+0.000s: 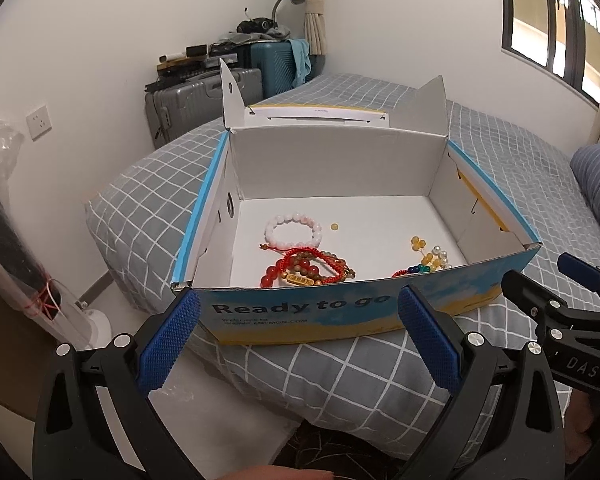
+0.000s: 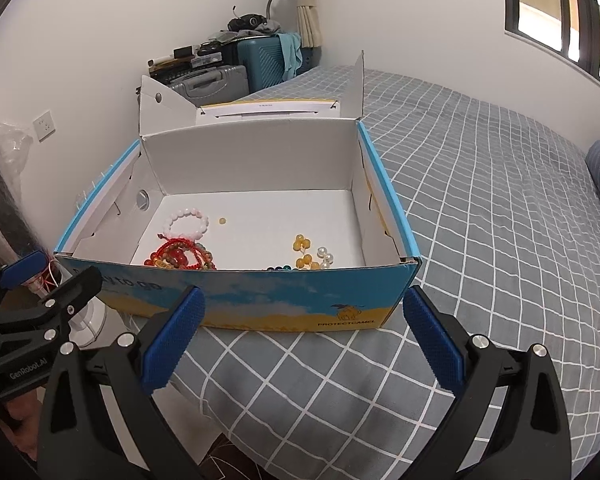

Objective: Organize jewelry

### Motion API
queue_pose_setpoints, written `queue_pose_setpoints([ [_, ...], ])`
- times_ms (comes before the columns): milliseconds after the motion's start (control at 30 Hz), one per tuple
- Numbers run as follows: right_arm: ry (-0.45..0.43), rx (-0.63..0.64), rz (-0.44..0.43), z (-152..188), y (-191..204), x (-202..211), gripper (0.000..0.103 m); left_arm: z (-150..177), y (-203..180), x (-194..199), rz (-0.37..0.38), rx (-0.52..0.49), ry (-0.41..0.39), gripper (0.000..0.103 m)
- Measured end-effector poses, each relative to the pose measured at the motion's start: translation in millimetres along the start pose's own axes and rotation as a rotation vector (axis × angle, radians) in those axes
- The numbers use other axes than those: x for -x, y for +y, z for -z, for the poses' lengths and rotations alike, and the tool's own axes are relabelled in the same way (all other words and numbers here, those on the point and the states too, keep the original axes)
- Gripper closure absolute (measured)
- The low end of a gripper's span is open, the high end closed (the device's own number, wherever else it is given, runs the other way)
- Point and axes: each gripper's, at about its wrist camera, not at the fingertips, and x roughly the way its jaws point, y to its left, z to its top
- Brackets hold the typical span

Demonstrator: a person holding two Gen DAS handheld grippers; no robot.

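Note:
An open cardboard box stands on the bed. Inside lie a pink-white bead bracelet, a tangle of red cord and red bead bracelets, one loose yellow bead, and a cluster of yellow, pearl and blue-green beads. My left gripper is open and empty, just in front of the box's near wall. My right gripper is open and empty, at the same wall further right. Each gripper shows at the other view's edge.
The bed has a grey checked cover, and the box sits near its corner. Suitcases with clutter stand against the far wall. A striped pillow lies at the right. A white fan base is on the floor at the left.

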Motion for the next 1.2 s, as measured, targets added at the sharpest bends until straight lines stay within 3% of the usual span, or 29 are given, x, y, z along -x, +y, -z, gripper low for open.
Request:
queue_pose_setpoints([
  [1200,0.003,-0.006,0.002,-0.1,0.2,-0.7,0.008,-0.1,0.3,0.4,0.010,0.005,0.003,0.006],
])
